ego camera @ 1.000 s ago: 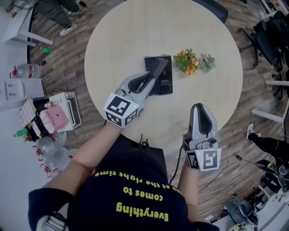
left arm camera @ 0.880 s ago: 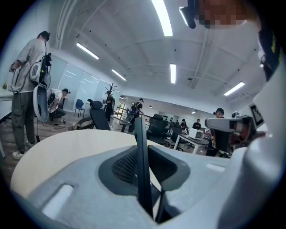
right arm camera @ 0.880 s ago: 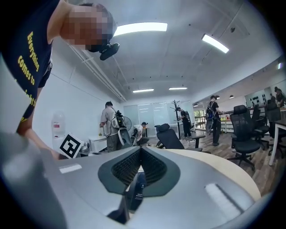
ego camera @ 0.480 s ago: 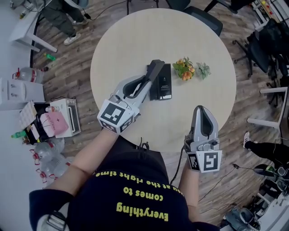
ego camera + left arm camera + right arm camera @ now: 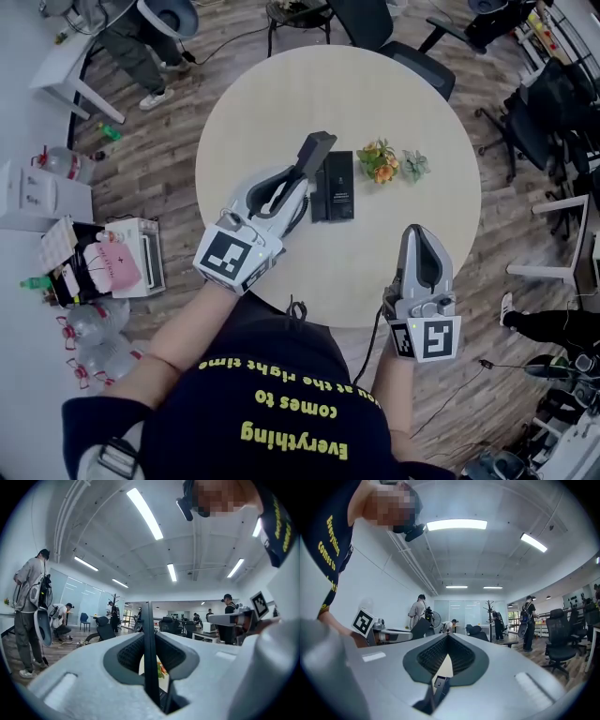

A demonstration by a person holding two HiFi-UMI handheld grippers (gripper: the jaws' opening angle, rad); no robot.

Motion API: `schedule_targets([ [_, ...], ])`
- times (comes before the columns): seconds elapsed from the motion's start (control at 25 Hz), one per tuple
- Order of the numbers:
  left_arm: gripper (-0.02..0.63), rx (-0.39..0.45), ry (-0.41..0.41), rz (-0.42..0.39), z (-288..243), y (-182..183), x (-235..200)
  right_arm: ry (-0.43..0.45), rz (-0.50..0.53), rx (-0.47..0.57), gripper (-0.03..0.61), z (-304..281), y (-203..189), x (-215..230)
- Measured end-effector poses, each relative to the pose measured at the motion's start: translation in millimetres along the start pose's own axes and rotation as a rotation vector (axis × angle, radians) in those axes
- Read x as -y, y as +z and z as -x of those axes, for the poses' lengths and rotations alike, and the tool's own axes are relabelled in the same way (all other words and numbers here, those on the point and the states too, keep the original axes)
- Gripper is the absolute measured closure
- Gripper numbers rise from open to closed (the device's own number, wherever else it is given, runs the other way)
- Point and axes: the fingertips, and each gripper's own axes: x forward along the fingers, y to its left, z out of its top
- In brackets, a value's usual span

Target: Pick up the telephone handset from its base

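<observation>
Black, slim and flat, the plastic telephone handset (image 5: 316, 152) is clamped between the jaws of the left gripper (image 5: 302, 183). It is held tilted over the round pale wooden table (image 5: 394, 103), by the left edge of its black rectangular base (image 5: 336, 192). The left gripper view shows it edge-on, a thin dark slab pinched between ribbed pads. Only the head view shows its length and the base. The right gripper (image 5: 417, 234) hovers at the table's near edge, jaws together on nothing.

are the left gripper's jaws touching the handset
Touching. In the left gripper view the handset stands as a dark slab pinched between the ribbed pads of the left gripper, which press on it from both sides.
</observation>
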Motion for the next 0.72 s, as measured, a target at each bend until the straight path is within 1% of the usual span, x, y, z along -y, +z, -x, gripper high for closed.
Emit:
schedule_targets([
  [0.08, 0.535, 0.030, 0.009, 0.003, 2.8, 10.5, -1.5, -0.001, 0.010, 0.008, 0.566, -1.5, 4.5, -0.4],
  [0.16, 0.535, 0.040, 0.014, -0.002, 7.2, 17.2, -2.5, 0.000, 0.020, 0.017, 0.567, -2.7, 8.9, -2.2],
  [0.4, 0.535, 0.051, 0.016, -0.035, 17.6, 28.8, -1.8, 0.000, 0.041, 0.036, 0.566, -3.7, 18.4, -6.6],
  [0.72, 0.535, 0.062, 0.025, -0.046, 19.7, 32.6, -2.8, -0.004, 0.050, 0.042, 0.566, -3.1, 21.2, -6.5],
])
